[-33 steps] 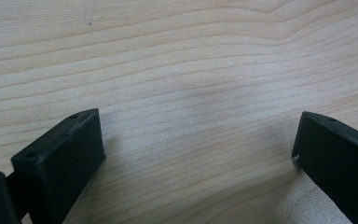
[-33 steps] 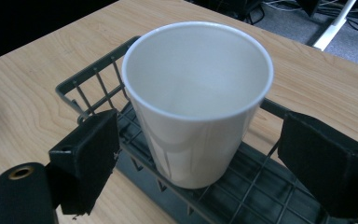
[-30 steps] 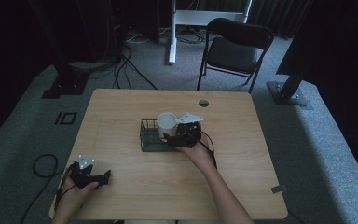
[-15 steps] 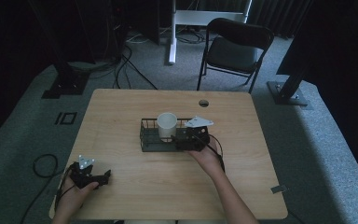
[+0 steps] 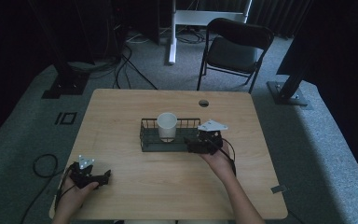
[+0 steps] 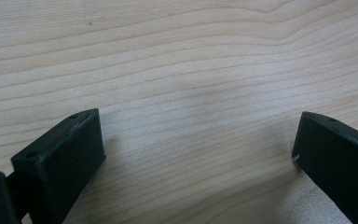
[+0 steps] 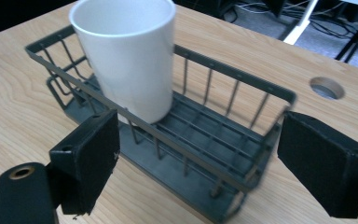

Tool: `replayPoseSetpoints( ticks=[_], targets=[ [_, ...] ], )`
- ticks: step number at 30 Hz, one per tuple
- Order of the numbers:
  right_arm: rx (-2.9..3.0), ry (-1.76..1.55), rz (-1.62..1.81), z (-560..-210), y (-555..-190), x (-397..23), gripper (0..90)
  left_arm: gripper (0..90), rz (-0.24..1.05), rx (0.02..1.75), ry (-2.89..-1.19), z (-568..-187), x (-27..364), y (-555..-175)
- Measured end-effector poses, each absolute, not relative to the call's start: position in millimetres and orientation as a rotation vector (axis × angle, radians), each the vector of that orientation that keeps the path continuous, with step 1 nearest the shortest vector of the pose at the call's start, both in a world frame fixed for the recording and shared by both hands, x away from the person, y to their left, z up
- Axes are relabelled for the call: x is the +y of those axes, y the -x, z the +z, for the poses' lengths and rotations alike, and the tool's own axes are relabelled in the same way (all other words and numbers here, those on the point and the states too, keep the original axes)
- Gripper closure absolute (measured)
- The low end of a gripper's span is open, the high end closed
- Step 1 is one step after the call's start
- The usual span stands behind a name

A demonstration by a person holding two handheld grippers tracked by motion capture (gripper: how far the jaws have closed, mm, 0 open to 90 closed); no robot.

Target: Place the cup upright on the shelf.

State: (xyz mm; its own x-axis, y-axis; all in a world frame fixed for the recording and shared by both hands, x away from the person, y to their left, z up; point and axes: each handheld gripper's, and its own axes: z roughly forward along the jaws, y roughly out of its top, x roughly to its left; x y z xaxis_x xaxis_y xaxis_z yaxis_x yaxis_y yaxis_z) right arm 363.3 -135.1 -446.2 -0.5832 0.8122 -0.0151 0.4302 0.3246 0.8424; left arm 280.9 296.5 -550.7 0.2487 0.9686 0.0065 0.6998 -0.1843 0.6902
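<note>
While both grippers gape empty — white cylindrical cup (image 7: pixel 129 56) upright in dark wire basket (image 7: pixel 233 77)
Right gripper (image 7: pixel 196 161) beside basket; left gripper (image 6: pixel 198 149) over bare wooden table (image 6: pixel 177 60); cup likely light, smooth — grip its wall.

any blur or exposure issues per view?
High view: dim, surroundings nearly black, table lit. Left gripper view: wood grain sharp, evenly lit, soft shadow between the open tongs. Right gripper view: cup fairly sharp, near corner of the basket smeared; right tongs open.
</note>
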Motion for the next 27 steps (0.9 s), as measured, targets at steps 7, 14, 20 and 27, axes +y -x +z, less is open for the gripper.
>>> replayPoseSetpoints(
  ticks=[7,14,20,27],
  targets=[
    [2.136,-1.113,1.144,-452,-358,-151,12.7,2.3,0.613,1.516,-1.954,-551,296,-281],
    [2.111,-1.158,1.125,-461,-352,-171,12.7,2.3,0.612,1.515,-1.957,-551,296,-281],
    [2.089,-1.194,1.122,-469,-349,-185,12.7,2.3,0.612,1.515,-1.956,-551,296,-281],
    [2.05,-1.249,1.098,-481,-342,-207,12.8,2.3,0.612,1.515,-1.957,-551,296,-281]
  ],
)
